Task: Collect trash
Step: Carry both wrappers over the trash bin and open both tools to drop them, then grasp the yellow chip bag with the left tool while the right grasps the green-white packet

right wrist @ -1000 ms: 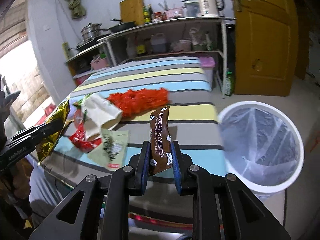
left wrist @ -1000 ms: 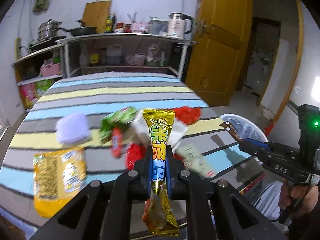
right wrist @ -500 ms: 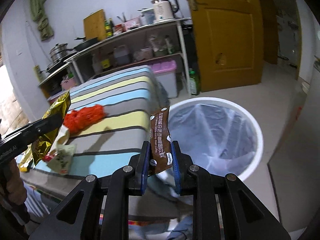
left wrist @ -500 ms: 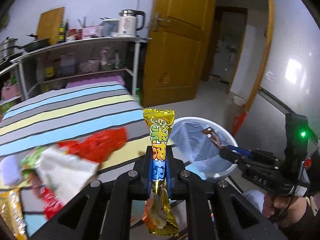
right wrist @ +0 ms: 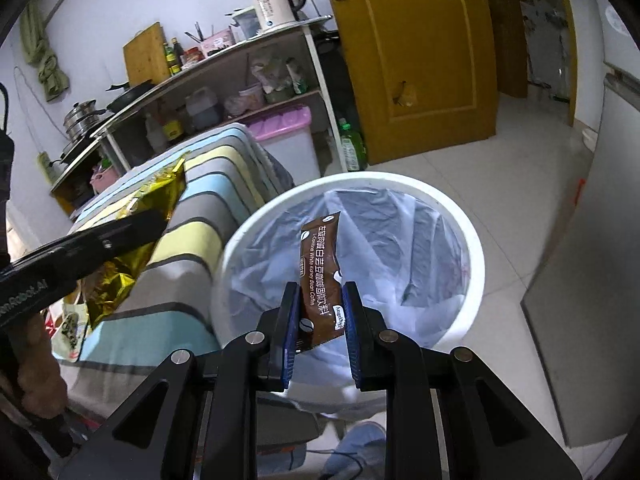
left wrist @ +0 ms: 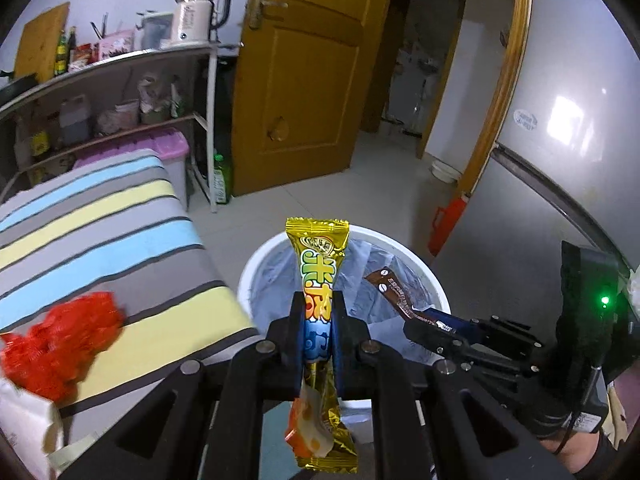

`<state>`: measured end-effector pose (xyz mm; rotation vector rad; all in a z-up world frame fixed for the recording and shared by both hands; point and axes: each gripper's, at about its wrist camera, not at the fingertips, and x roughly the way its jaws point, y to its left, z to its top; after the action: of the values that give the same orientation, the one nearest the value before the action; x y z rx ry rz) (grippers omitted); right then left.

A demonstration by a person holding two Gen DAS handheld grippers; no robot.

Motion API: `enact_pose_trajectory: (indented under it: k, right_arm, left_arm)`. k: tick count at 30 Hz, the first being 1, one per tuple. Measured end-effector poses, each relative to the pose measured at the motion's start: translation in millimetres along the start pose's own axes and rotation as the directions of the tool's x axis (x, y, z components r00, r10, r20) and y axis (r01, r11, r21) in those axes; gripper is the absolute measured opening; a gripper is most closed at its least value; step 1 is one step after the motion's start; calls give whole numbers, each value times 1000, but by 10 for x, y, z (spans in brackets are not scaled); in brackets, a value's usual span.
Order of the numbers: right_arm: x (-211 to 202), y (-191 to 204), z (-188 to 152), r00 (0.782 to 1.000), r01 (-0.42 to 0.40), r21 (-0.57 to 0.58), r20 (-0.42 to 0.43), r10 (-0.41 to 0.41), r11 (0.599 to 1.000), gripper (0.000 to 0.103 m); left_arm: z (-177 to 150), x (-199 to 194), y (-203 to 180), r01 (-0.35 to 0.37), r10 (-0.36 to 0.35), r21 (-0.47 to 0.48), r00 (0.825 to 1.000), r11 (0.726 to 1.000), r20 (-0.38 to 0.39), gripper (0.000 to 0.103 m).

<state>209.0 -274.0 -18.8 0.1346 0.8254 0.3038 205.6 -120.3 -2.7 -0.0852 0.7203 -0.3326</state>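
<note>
Left gripper [left wrist: 318, 320] clamps gold foil snack wrapper [left wrist: 320, 264] above white plastic-lined trash bin [left wrist: 256, 264] | right gripper [right wrist: 320, 312] pinches brown coffee sachet [right wrist: 320, 276] over same bin | striped table [left wrist: 100, 232] alongside.

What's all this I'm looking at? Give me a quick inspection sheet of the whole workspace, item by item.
Surface: striped tablecloth covers the table beside the bin.
Job's things: white bin with a clear liner; gold snack wrapper; brown coffee sachet.
Clutter: red mesh bag and a white wrapper on the cloth.
Grippers: left tool shut on the gold snack wrapper; right tool shut on the brown coffee sachet, above the bin.
Cables: thin black lead at the right tool's handle.
Surroundings: shelf with kettle, wooden door, fridge.
</note>
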Motion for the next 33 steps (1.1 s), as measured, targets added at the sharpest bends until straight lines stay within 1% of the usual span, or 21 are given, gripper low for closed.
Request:
enact_pose_trajectory:
  k: [4,8,9,10,11,15,18,22,26,30,33]
  right_arm:
    - [70,-72,-7,1000,6,13,-19,-6,1000,23]
    - [153,-132,-6,999,14,26,-42,-13,1000,23]
    - [171,-148,-11,999,17,29,-46,-16,999,23]
    - [193,-154,-6,998,19,31,-52,-18,999,23]
    - [204,-163,-9,998,21,33,-56,-19,999,23]
    - [220,-200,-30,998,28,39,-62,-25,999,23]
    - [185,-190,-40,998,29,41,-57,-27,999,23]
    - [90,-165,-44,999,32,33,-35,-30,999,23]
    - [-66,-68,-31,1000,14,16,3,-14,1000,23]
    - [-236,69,-28,999,-15,6,43,14,1000,23]
    - [-335,189,-37,998,-31,-6,58,31,1000,23]
  left_arm:
    - [49,207,8,5,-5,1,999,1000,-36,12]
    - [45,323,3,4,-4,-2,998,1000,-60,14]
    - [50,349,11,4,-4,-6,998,1000,-68,19]
    - [67,382,20,5,-5,-10,997,1000,-73,26]
    - [70,390,24,6,-7,-13,997,1000,-74,28]
    - [72,384,20,10,-11,-17,997,1000,-71,33]
    - [73,366,40,14,-16,-27,998,1000,-65,33]
    - [67,268,57,26,-29,-50,999,998,-45,33]
    - [45,86,95,12,-13,-58,1000,998,-13,33]
    - [-20,-191,159,-8,10,-68,999,998,33,34]
    - [-70,-394,240,-37,43,-83,997,996,67,40]
